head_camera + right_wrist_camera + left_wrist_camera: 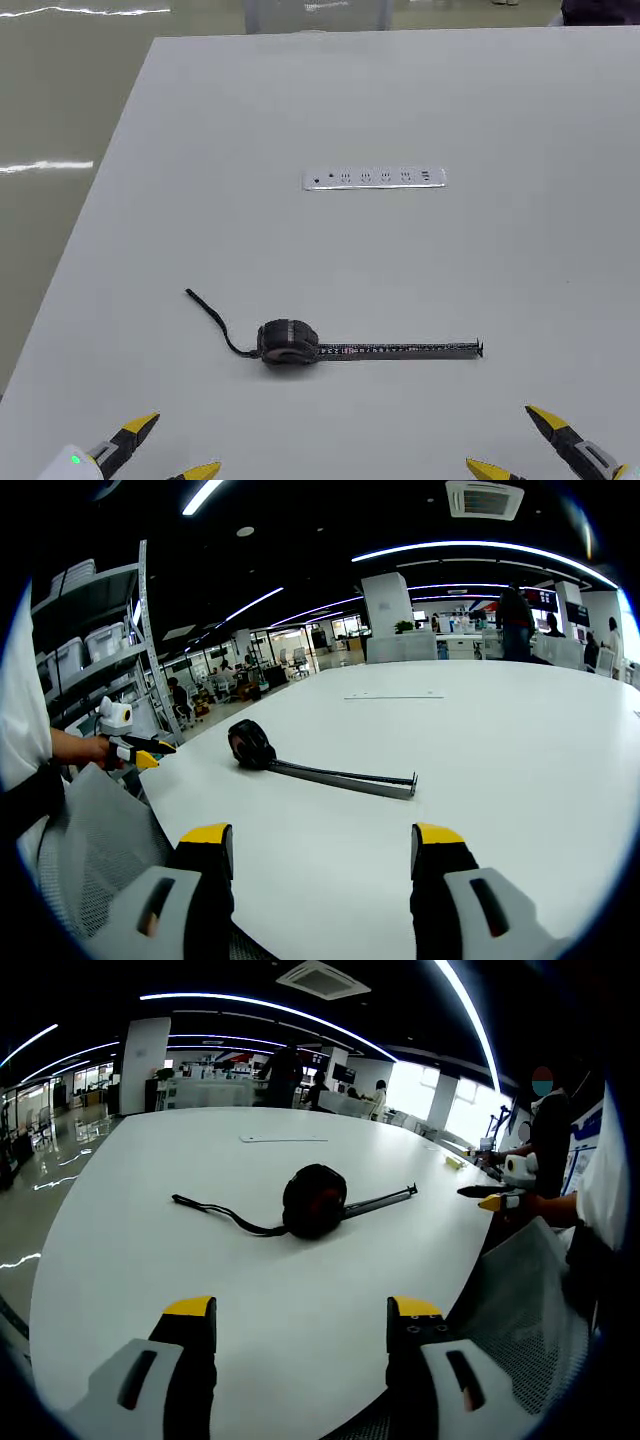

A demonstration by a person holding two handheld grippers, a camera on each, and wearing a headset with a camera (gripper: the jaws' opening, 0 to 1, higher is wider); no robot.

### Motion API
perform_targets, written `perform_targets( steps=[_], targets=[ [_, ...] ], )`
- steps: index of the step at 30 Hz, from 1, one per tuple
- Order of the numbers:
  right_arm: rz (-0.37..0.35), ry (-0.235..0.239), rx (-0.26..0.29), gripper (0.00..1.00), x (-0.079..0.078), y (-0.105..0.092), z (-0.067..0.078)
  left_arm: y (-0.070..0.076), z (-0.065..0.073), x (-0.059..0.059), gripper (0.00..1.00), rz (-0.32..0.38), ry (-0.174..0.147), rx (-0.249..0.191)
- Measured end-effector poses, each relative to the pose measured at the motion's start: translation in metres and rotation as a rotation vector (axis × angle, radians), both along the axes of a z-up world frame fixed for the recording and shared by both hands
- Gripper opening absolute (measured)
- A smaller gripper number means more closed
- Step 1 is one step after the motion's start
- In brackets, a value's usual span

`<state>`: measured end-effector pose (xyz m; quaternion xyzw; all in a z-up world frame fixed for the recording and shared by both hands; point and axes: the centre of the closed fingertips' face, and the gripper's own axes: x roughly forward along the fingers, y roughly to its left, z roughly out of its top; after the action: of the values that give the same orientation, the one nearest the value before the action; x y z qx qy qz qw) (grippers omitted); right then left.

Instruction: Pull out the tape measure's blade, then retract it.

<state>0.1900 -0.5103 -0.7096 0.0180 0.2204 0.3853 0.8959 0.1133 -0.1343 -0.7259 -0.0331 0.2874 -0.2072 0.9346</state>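
The tape measure [289, 343] lay on the table [300, 100] before you, its blade [400, 349] already out part way. Your left gripper [175, 444] and right gripper [506, 438] stood spread, holding nothing, well apart from it. The retracting, I think, was not yet done.

Bright overhead strips, sharp, fisheye edges

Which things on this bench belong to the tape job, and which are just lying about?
Job: round black tape measure case, its pulled-out dark blade, its black wrist strap, left hand-held gripper, right hand-held gripper.
Lying about: flat white power strip on the white table.
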Motion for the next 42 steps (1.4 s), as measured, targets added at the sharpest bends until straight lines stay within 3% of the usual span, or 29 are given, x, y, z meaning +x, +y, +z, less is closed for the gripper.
perform_targets(
  steps=[26, 28, 42],
  targets=[
    [0.039, 0.000, 0.007, 0.73, 0.012, 0.016, -0.001, -0.030, 0.005, 0.034, 0.68, -0.010, -0.003, 0.015],
    [0.039, -0.001, 0.011, 0.73, 0.013, 0.016, 0.000, -0.032, 0.005, 0.037, 0.68, -0.008, -0.014, 0.017],
    [0.051, -0.009, 0.012, 0.72, 0.024, 0.016, 0.002, -0.051, 0.006, 0.051, 0.70, -0.019, -0.004, 0.030]
  ],
)
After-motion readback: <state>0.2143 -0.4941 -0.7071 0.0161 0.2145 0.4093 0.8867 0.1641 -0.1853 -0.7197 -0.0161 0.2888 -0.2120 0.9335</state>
